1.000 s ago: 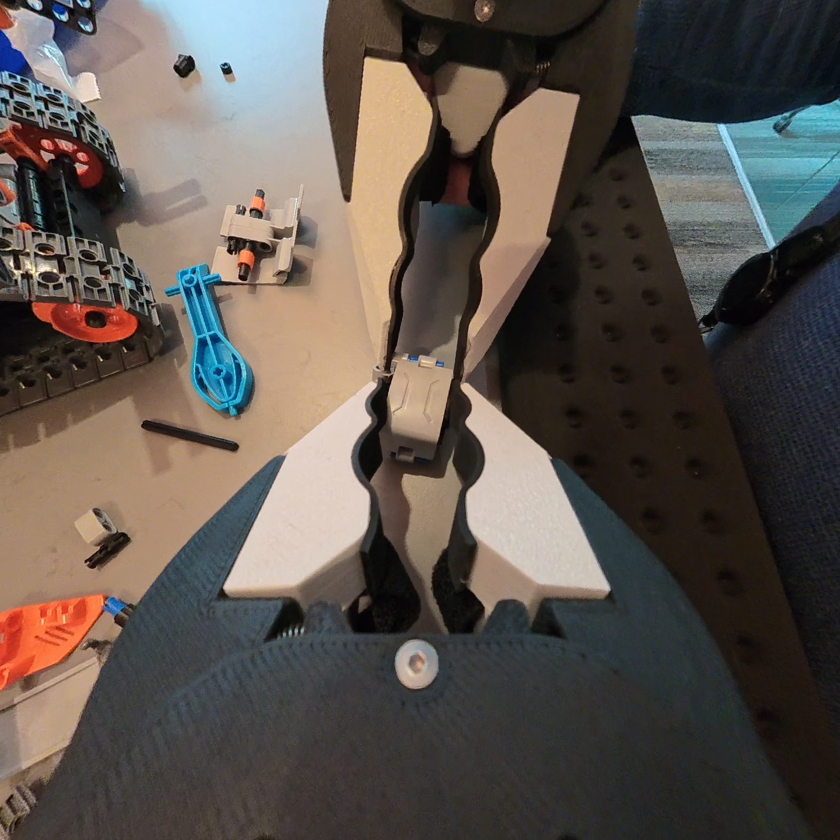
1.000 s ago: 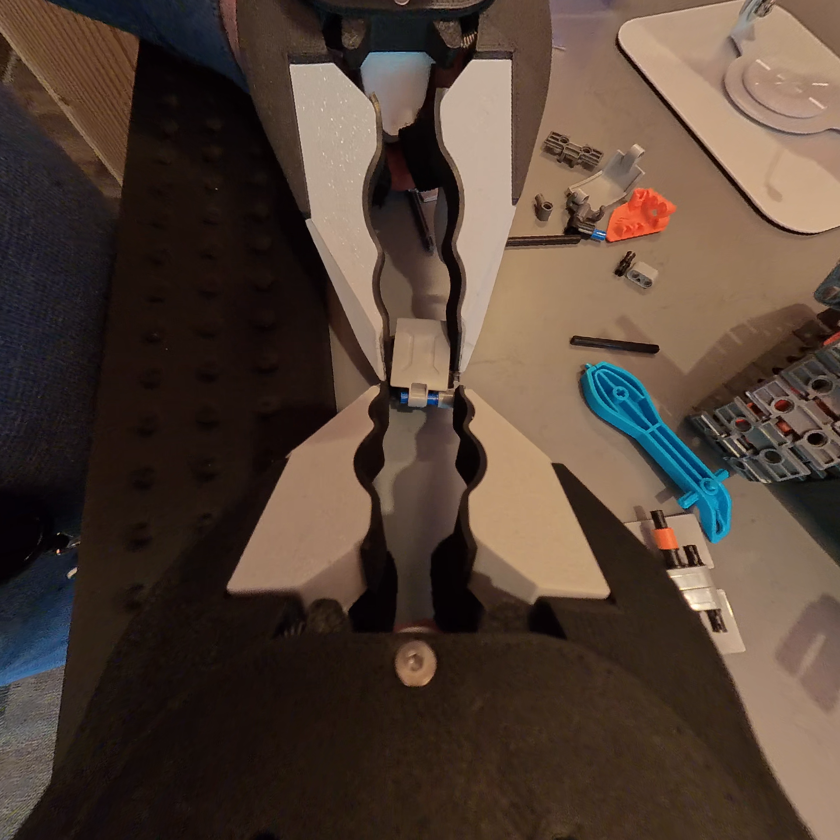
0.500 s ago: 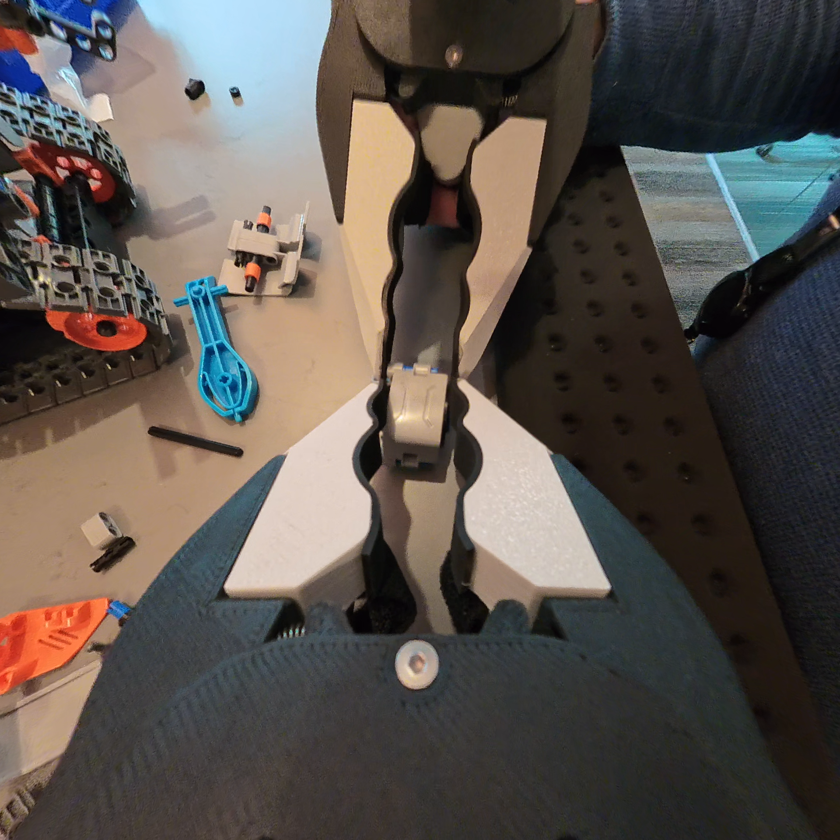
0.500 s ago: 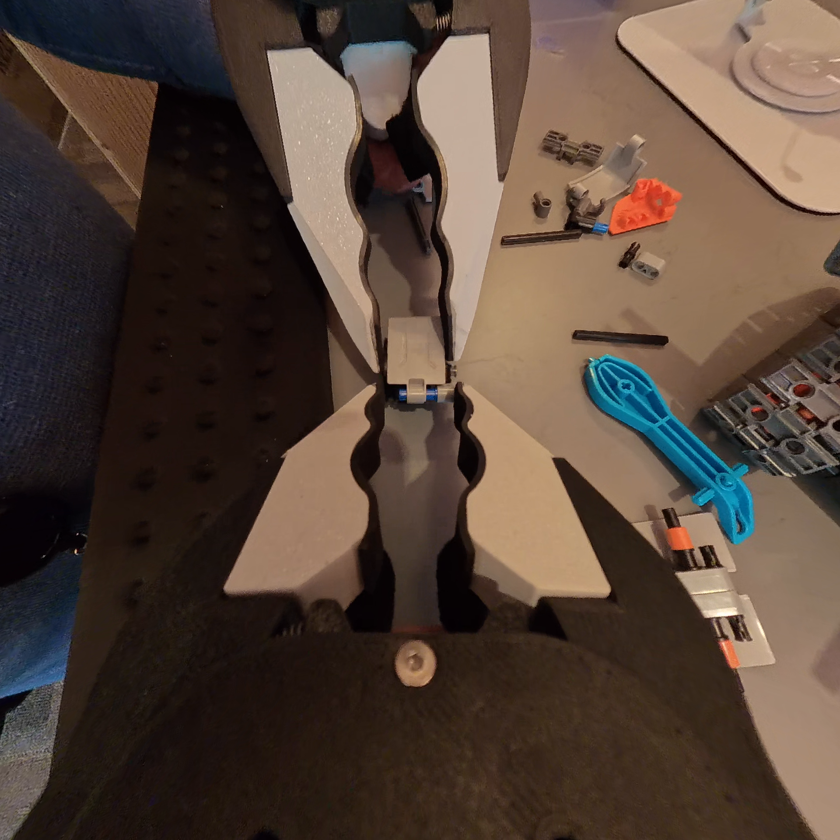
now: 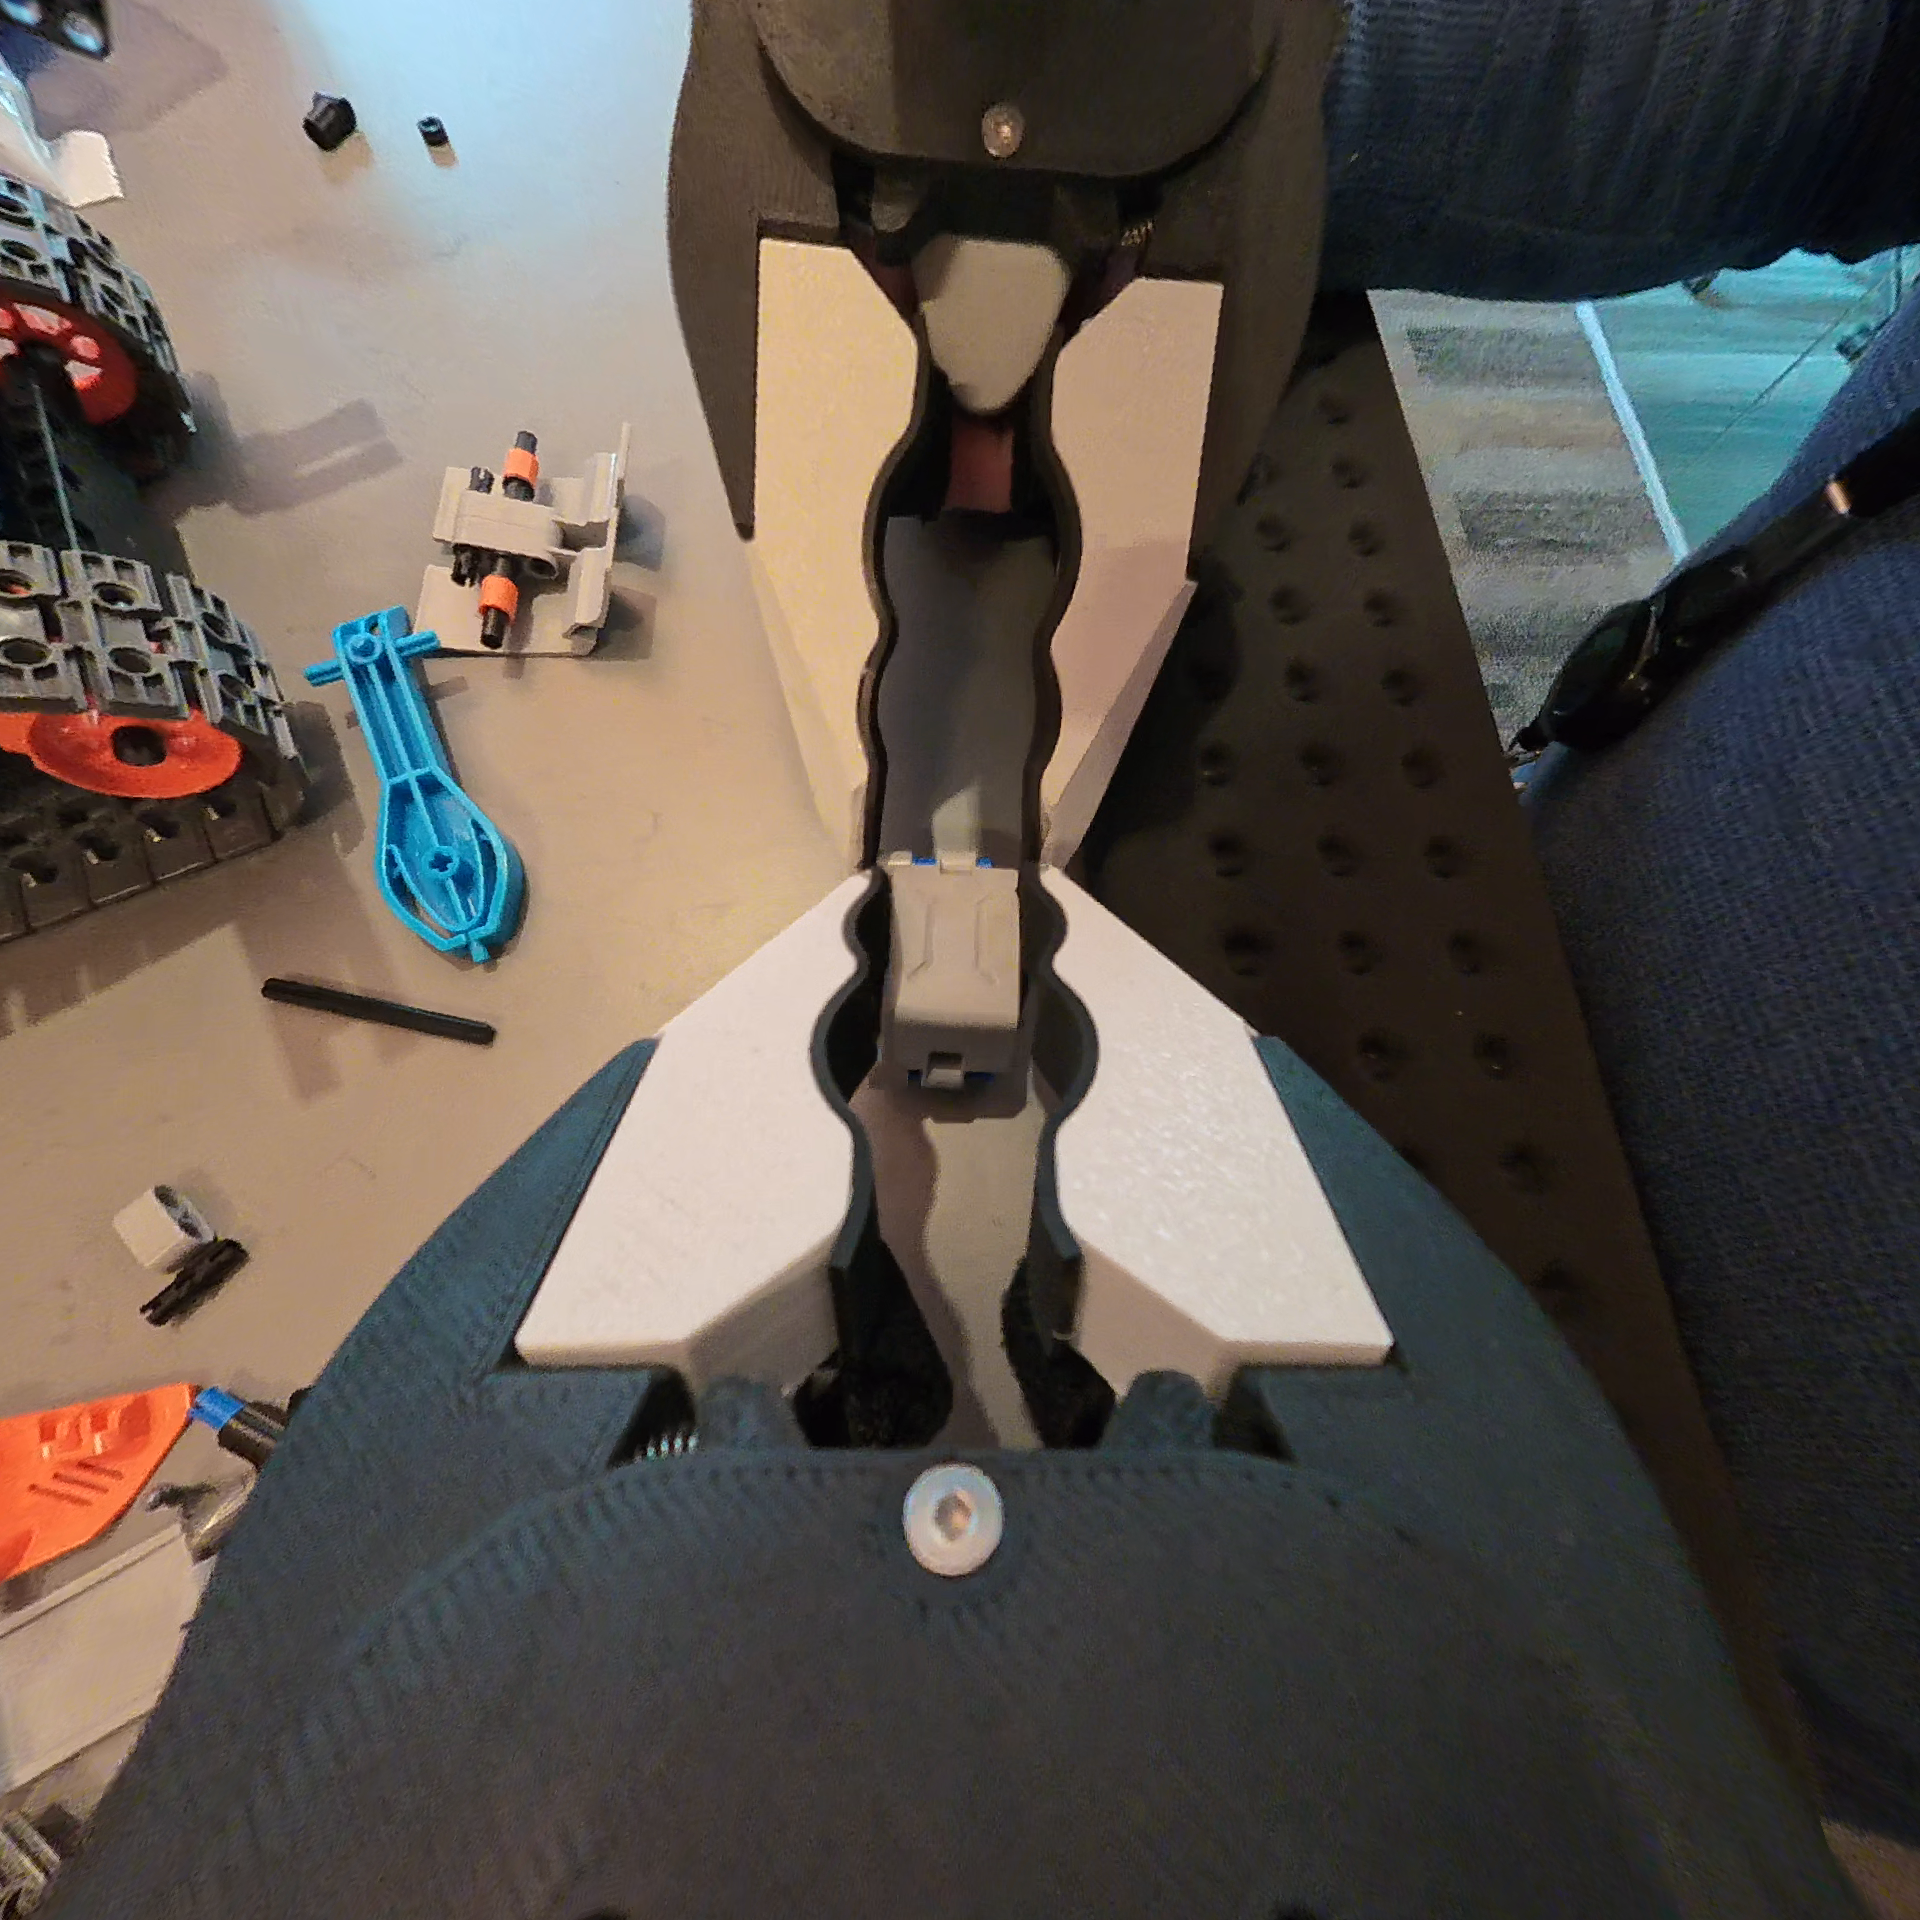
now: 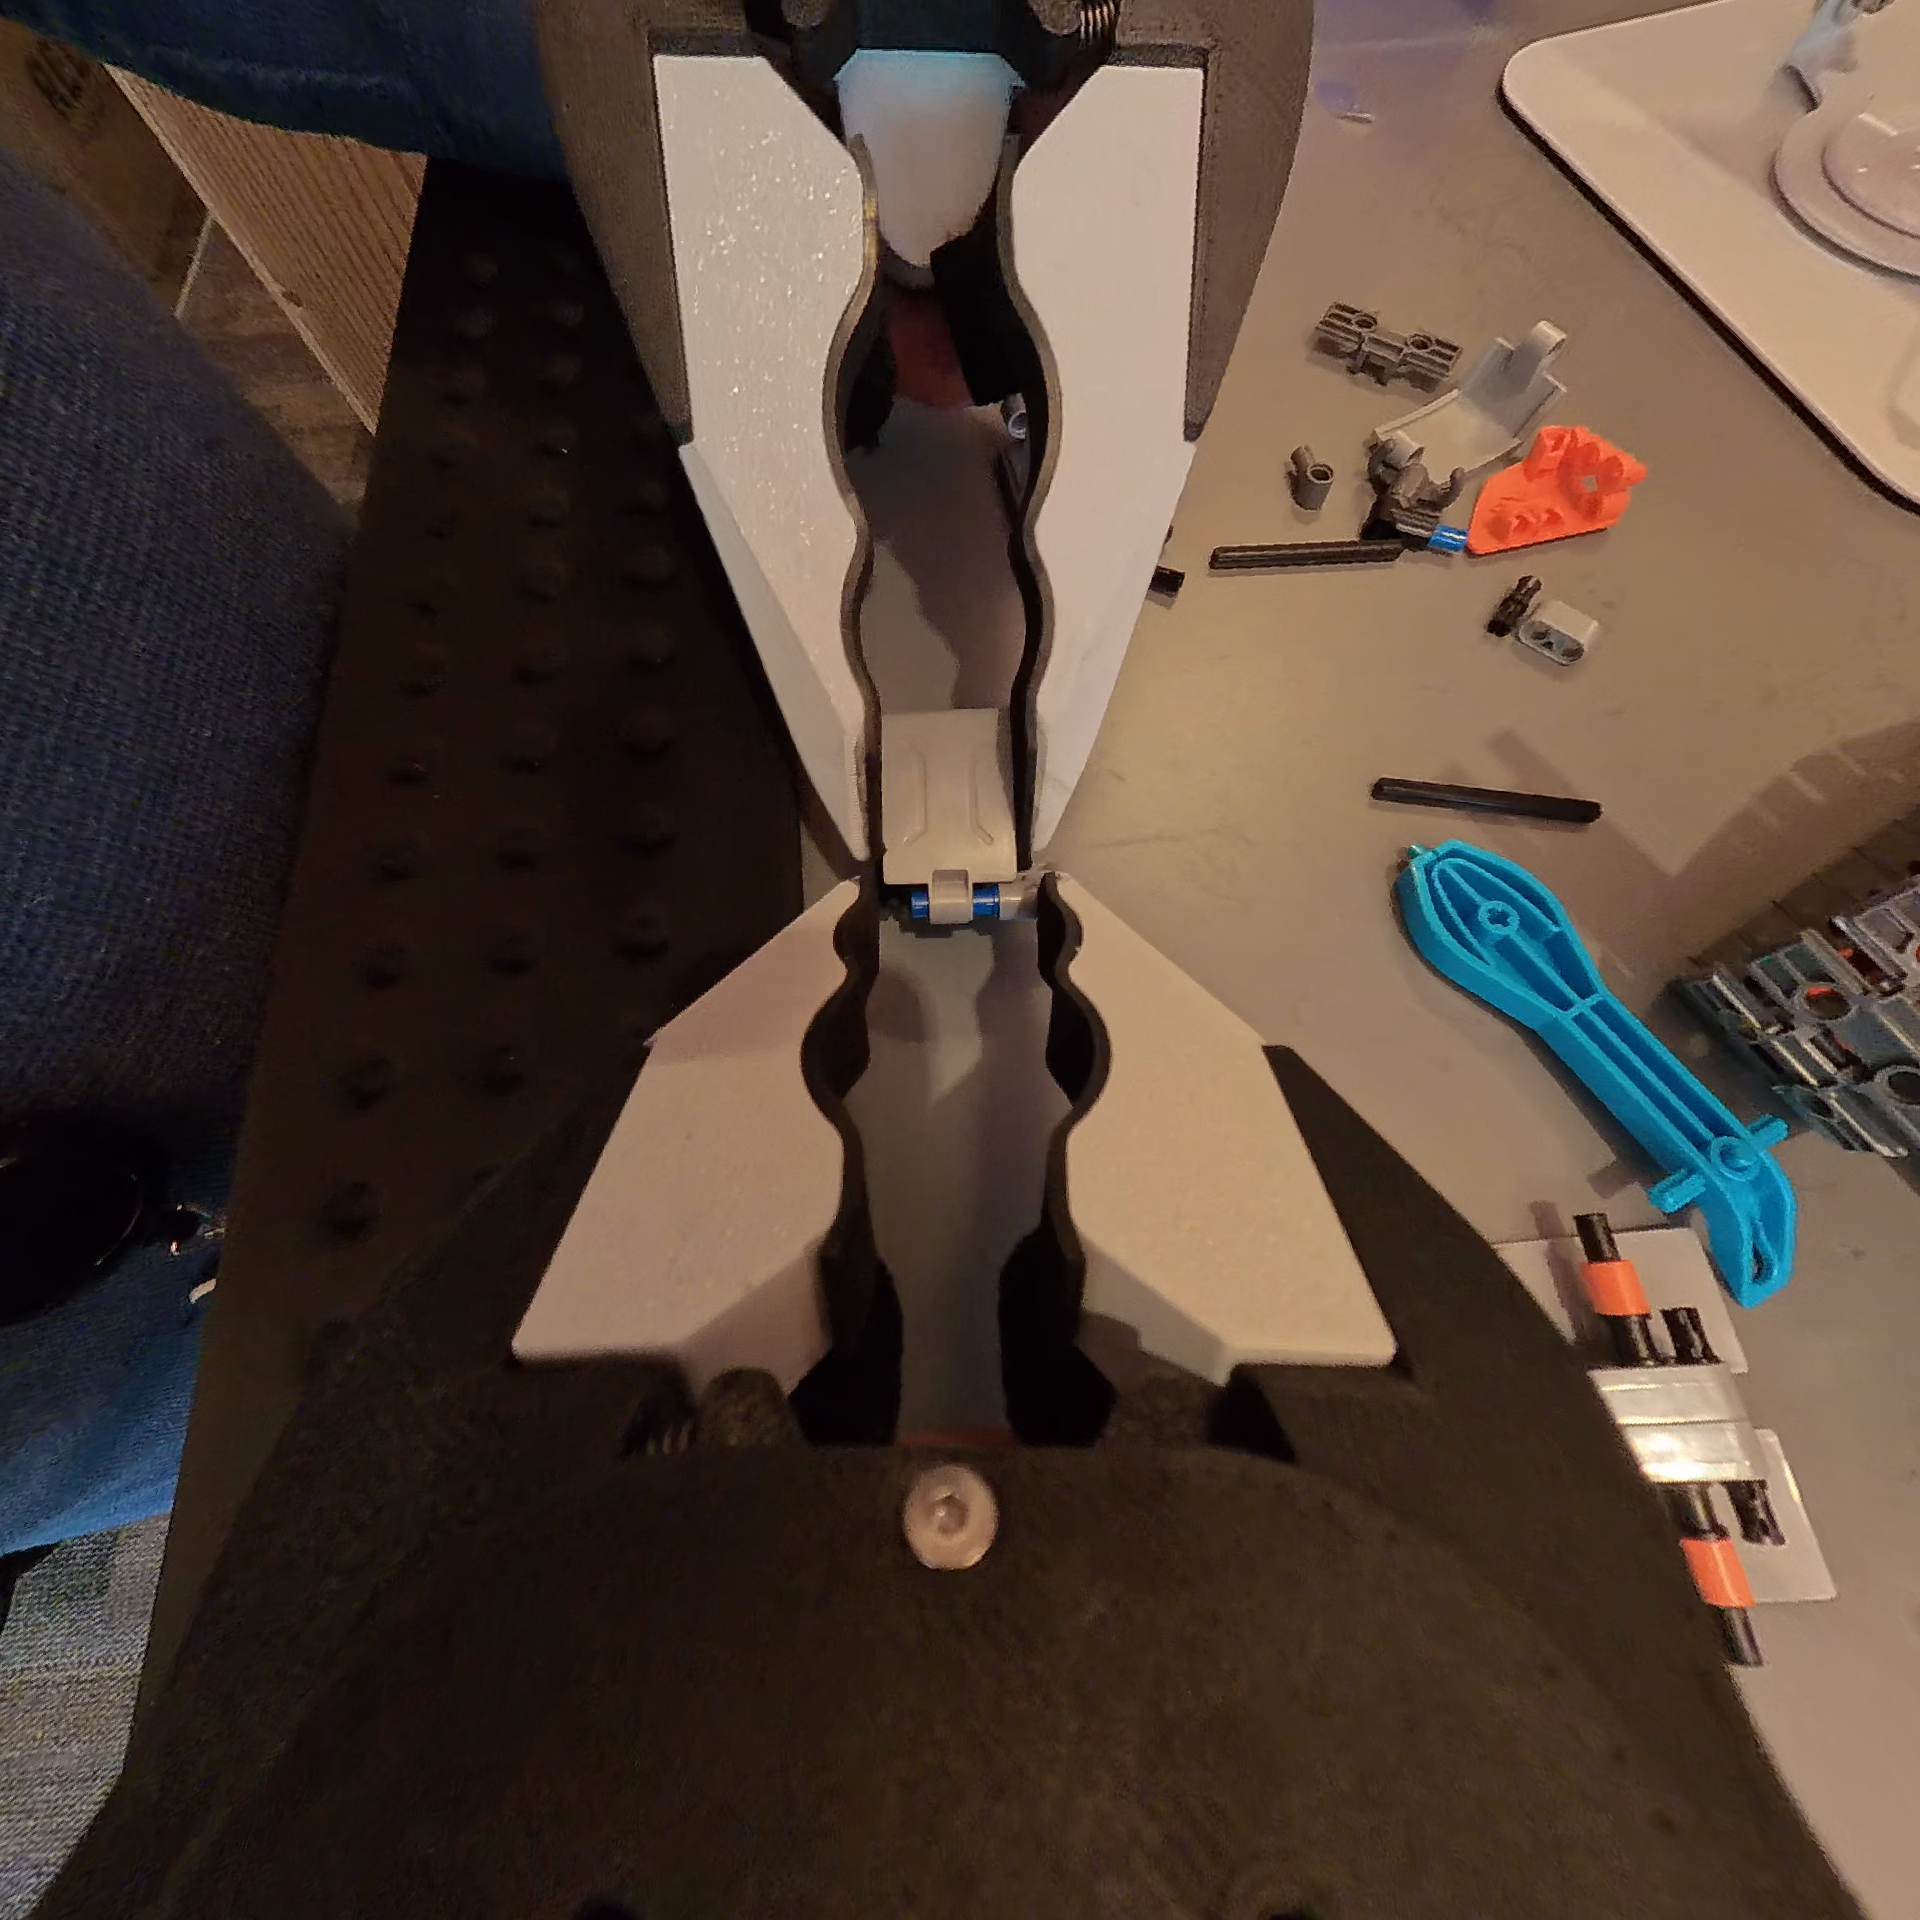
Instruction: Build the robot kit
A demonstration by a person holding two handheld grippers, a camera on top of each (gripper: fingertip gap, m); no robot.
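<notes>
Both tools are on the same little part here. The left hand-held gripper (image 5: 956,896) is clamped on a grey panel piece (image 5: 951,977), which sits squeezed between its wavy black pads, held up off the surface (image 5: 623,312), right by the edge of a black dotted mat (image 5: 1351,831). The right hand-held gripper (image 6: 956,896) comes at it head-on from the opposite side, and its tips look closed on the far end of the piece, where a blue pin (image 6: 961,902) runs through a small grey hinge lug. The two sets of fingertips are practically touching each other.

Around them, all loose on the surface:
- a bright blue lever tool (image 5: 431,821) with a black axle (image 5: 379,1010) near it
- a tracked model (image 5: 114,665) with orange wheels, off at the left edge
- a grey sub-assembly (image 5: 525,545) with orange bushes
- an orange panel (image 5: 73,1465) and a small white connector (image 5: 156,1226)
- a white board (image 6: 1662,208) in the far corner of the right wrist view

A dark blue sleeve (image 5: 1610,135) shows behind the right tool.

No brand marks or writing that I can make out anywhere (the parts are all plain moulded plastic).
</notes>
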